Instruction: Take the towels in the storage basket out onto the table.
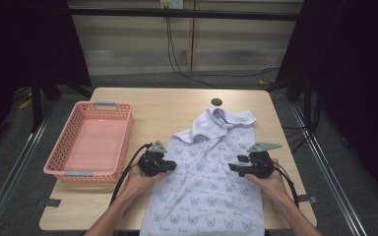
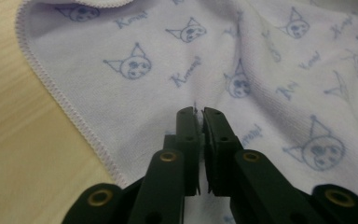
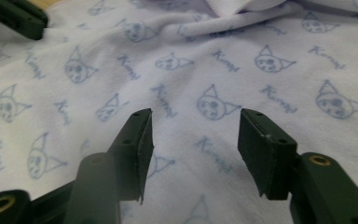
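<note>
A pale lavender towel (image 1: 206, 187) printed with blue cat faces lies spread on the wooden table (image 1: 152, 105). Its far end is bunched and folded over, and its near end hangs over the front edge. My left gripper (image 1: 171, 167) sits at the towel's left part, held in a hand. In the left gripper view its jaws (image 2: 199, 112) stand pressed together just above the cloth (image 2: 121, 88), close to the stitched hem. My right gripper (image 1: 232, 168) is over the towel's right part. Its jaws (image 3: 193, 126) are spread wide above the print (image 3: 191, 70), with nothing between them.
An empty pink plastic basket (image 1: 96, 142) stands on the table's left side. A small dark round hole (image 1: 216, 102) sits in the tabletop beyond the towel. Bare wood lies between basket and towel. The other gripper (image 3: 14, 18) shows at the upper left of the right gripper view.
</note>
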Available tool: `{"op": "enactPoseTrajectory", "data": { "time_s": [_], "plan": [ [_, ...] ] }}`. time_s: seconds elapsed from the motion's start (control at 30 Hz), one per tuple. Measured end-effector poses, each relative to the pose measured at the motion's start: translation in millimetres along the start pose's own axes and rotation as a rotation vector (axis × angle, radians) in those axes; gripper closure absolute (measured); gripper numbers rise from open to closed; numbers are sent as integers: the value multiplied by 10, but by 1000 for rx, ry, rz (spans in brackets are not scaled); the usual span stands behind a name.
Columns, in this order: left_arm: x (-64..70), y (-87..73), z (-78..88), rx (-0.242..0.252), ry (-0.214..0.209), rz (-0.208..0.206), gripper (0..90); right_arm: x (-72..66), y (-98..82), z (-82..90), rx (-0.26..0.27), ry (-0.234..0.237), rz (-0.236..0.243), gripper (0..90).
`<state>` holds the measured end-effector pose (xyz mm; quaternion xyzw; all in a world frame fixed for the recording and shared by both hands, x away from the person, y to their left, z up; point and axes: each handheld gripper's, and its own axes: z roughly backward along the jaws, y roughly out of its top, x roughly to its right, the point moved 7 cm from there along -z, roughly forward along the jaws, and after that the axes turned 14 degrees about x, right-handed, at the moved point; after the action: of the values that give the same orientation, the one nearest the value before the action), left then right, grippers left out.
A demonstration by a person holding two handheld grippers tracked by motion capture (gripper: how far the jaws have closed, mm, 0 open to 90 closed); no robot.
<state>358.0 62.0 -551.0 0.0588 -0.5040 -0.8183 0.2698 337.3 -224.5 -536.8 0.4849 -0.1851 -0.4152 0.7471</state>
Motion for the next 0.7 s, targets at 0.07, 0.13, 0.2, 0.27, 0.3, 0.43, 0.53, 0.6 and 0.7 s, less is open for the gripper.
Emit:
{"op": "enactPoseTrajectory", "data": {
  "time_s": [0.07,0.13,0.2,0.27,0.3,0.43,0.53,0.6,0.7],
  "plan": [
    [39,-53,83,0,-5,14,865,13,-17,-20,-10,2,-6,435],
    [85,-99,159,-7,-9,8,869,34,-37,-53,-25,1,8,434],
    [135,-147,235,-13,-17,12,870,58,-37,-77,-31,-7,4,433],
    [193,-189,297,-10,-23,16,870,87,-46,-87,-42,-21,25,444],
    [226,-214,338,-21,-34,14,870,90,-55,-87,-47,-23,26,460],
    [314,-272,416,-28,-52,32,869,24,-135,-57,-85,-16,73,601],
    [399,-314,470,-40,-73,33,869,-50,-190,51,-89,15,73,742],
    [465,-347,515,-49,-83,33,869,-95,-232,132,-96,36,69,795],
    [588,-403,592,-72,-120,29,868,-214,-336,319,-106,71,58,818]
  ]
}}
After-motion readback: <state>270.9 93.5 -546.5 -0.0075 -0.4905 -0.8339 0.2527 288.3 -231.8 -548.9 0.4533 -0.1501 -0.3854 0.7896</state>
